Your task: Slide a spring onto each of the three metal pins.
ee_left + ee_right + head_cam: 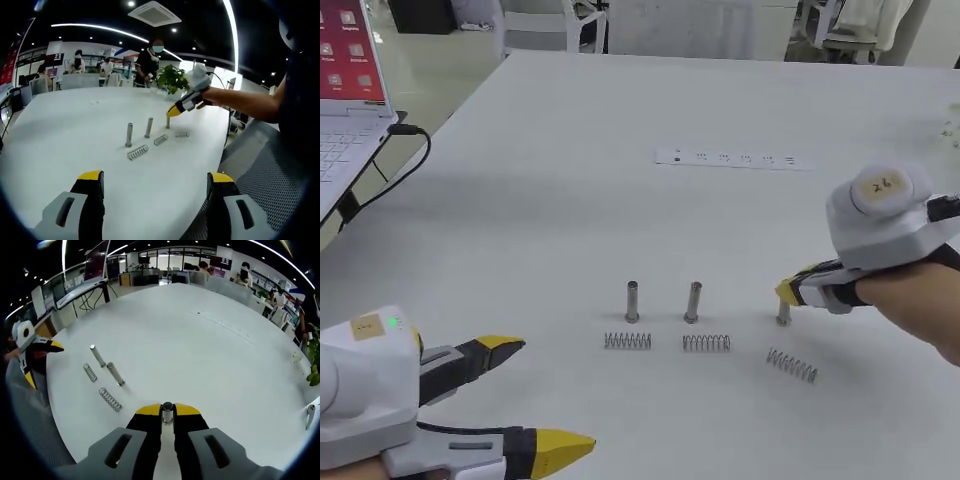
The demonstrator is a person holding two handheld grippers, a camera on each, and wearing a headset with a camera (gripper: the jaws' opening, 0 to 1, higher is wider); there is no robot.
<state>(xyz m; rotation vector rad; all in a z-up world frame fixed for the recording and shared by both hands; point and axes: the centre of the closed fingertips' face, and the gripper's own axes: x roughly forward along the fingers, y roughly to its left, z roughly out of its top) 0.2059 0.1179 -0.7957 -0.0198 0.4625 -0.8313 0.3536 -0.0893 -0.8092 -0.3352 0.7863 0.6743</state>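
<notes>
Your right gripper (788,292) is pinching the top of the rightmost short grey metal pin (784,317), which stands on the white table (620,200). Your left gripper (550,393) hovers with its jaws spread. Three silver coiled wire springs (706,343) lie flat just in front of the pins.

This is a large open-plan office. A long white bench (720,100) runs up the head view, with an open laptop (345,90) and its black cable (423,150) at the upper left, a power strip (733,159) set in the middle and white chairs (552,25) along the top edge. In the left gripper view a square ceiling vent (154,13) sits at top centre beside long light strips (233,30); below them a person (150,62) stands near a potted plant (172,79). Desks with monitors (95,262) line the upper left of the right gripper view.
</notes>
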